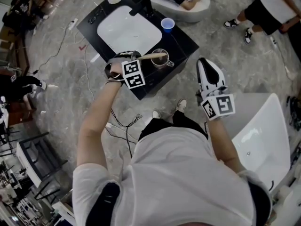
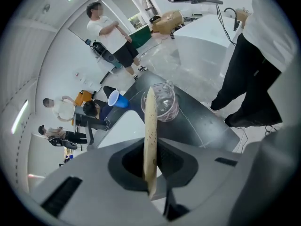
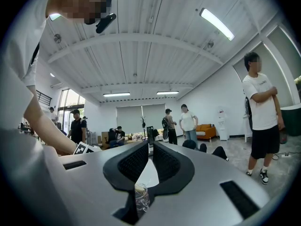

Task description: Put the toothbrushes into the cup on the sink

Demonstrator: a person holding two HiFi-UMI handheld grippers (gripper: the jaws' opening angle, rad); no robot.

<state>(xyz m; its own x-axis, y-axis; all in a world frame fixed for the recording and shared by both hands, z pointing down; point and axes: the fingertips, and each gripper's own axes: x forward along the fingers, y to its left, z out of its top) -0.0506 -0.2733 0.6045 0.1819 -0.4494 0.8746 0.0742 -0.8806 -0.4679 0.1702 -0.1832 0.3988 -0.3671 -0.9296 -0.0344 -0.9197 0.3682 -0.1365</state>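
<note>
Step in hand: as I read it, delivering the toothbrush (image 2: 150, 126) into the cup (image 2: 162, 102) — it has not been let go yet.
Left gripper (image 2: 150, 173): jaws clamped tight on the tan toothbrush near one end. The rest of it sticks out ahead, slanting down toward the counter.
Toothbrush tip: it overlaps the cup's left rim in the left gripper view and lies across the mouth in the head view. Whether it is already inside I cannot tell.
Cup: clear glass, upright on the black sink counter (image 1: 183, 44), just right of the white basin (image 1: 129, 32). A blue cup (image 1: 167, 24) stands farther back.
Right gripper (image 3: 150, 149): jaws brought together at the tips with nothing between them, held level off the right side of the counter, well apart from the work.
Doing it well: centre the free end over the mouth, tip the brush steeper so it enters end-first, lower it well below the rim, and only then part the jaws.
Risk: the glass looks light and the brush is long — a sideways push on the rim could topple it, and letting go too high could bounce the brush out.
</note>
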